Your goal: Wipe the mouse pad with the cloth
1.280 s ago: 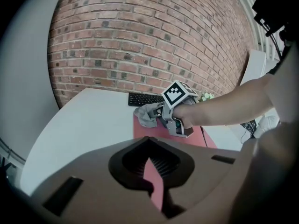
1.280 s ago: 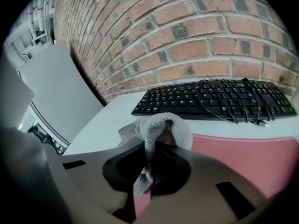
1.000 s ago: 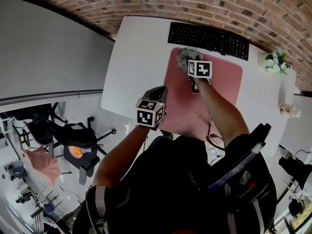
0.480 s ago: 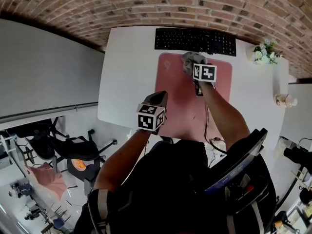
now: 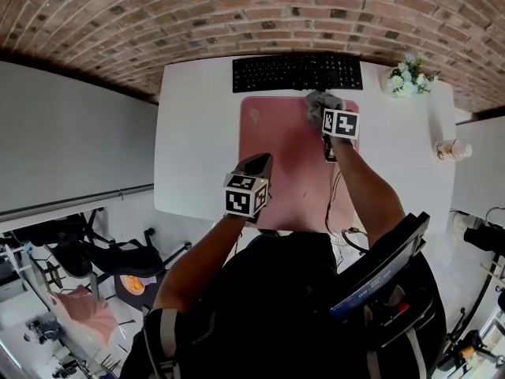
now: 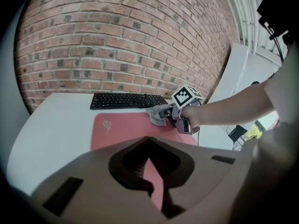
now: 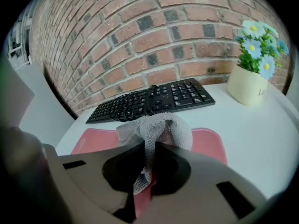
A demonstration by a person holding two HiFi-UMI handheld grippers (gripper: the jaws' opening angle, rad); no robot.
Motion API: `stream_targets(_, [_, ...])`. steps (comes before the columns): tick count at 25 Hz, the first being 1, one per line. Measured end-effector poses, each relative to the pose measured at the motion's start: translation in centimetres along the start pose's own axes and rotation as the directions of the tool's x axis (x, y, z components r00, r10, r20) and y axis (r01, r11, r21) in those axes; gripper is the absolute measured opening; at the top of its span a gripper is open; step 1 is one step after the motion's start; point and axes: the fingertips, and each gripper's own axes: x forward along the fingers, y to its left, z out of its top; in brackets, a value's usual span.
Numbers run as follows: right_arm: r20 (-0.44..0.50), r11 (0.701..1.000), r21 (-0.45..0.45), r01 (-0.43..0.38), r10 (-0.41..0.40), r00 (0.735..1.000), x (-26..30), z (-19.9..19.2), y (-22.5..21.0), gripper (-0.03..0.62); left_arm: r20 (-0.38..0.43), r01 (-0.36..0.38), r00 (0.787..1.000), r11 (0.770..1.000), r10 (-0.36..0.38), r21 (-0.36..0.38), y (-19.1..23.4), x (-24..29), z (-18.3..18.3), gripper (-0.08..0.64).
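A pink mouse pad (image 5: 288, 152) lies on the white desk (image 5: 197, 140), just in front of a black keyboard (image 5: 296, 73). My right gripper (image 5: 325, 113) is shut on a grey mesh cloth (image 5: 319, 103) and holds it on the pad's far right corner. In the right gripper view the cloth (image 7: 156, 127) bunches out over the jaws onto the pad (image 7: 96, 140). My left gripper (image 5: 256, 168) hovers over the pad's near left part, jaws shut with nothing held. The left gripper view shows the pad (image 6: 124, 127), the cloth (image 6: 158, 114) and the right gripper (image 6: 169, 117).
A small pot of flowers (image 5: 406, 75) stands at the desk's far right, with a small pale object (image 5: 451, 150) further right. A brick wall (image 5: 237, 14) backs the desk. Office chairs (image 5: 102, 255) stand on the floor to the left. A cable (image 5: 335, 204) hangs off the front edge.
My right gripper has slid the cloth to the right along the pad's far edge, from its left part towards the far right corner. The left gripper has stayed in place.
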Motion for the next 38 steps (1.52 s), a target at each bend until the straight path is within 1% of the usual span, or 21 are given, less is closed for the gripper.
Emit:
stream_targets(8, [0.023, 0.996, 0.061, 0.071, -0.073, 0.997, -2.4, -0.4, -5.3, 0.031, -0.006, 0.036, 0.999, 0.999, -0.036, 0.038, -2.1, 0.8, 0.5, 0.000])
stream_targets(12, [0.030, 0.991, 0.069, 0.113, -0.115, 0.993, -3.6, -0.6, -7.7, 0.031, -0.005, 0.040, 0.999, 0.998, -0.040, 0.047, -2.5, 0.9, 0.5, 0.000])
stream_targets(15, [0.044, 0.987, 0.076, 0.139, -0.142, 0.989, -4.7, -0.6, -8.7, 0.031, 0.008, 0.042, 0.999, 0.998, -0.042, 0.051, -2.4, 0.5, 0.4, 0.000])
stream_targets(18, [0.080, 0.987, 0.067, 0.146, -0.152, 0.985, -6.3, -0.3, -8.5, 0.031, 0.029, 0.042, 0.999, 0.998, -0.044, 0.051, -2.1, -0.5, 0.3, 0.000])
stream_targets(20, [0.122, 0.990, 0.046, 0.130, -0.135, 0.983, -7.7, 0.4, -7.2, 0.031, 0.053, 0.041, 0.998, 0.998, -0.043, 0.050, -1.7, -1.6, 0.3, 0.000])
stream_targets(23, [0.205, 0.996, -0.010, 0.086, -0.083, 0.975, -10.6, 1.9, -3.9, 0.031, 0.105, 0.039, 0.993, 0.997, -0.045, 0.063, -1.2, -3.5, 0.8, 0.000])
stream_targets(27, [0.316, 0.996, -0.081, 0.025, 0.002, 0.949, -15.5, 3.2, 1.8, 0.031, 0.202, 0.037, 0.978, 0.995, -0.056, 0.097, -0.8, -7.0, 2.4, 0.000])
stream_targets(30, [0.382, 0.989, -0.150, 0.008, 0.051, 0.923, -19.5, 3.4, 5.7, 0.031, 0.280, 0.035, 0.957, 0.987, -0.078, 0.154, -1.1, -10.0, 3.9, 0.000])
stream_targets(33, [0.445, 0.981, -0.195, 0.012, 0.078, 0.892, -23.9, 2.9, 9.3, 0.031, 0.355, 0.018, 0.931, 0.980, -0.089, 0.199, -1.1, -13.5, 5.1, 0.000])
stream_targets(38, [0.522, 0.967, -0.249, 0.049, 0.092, 0.848, -30.2, 1.1, 14.7, 0.031, 0.453, -0.003, 0.886, 0.974, -0.102, 0.225, -0.3, -19.1, 6.1, 0.000])
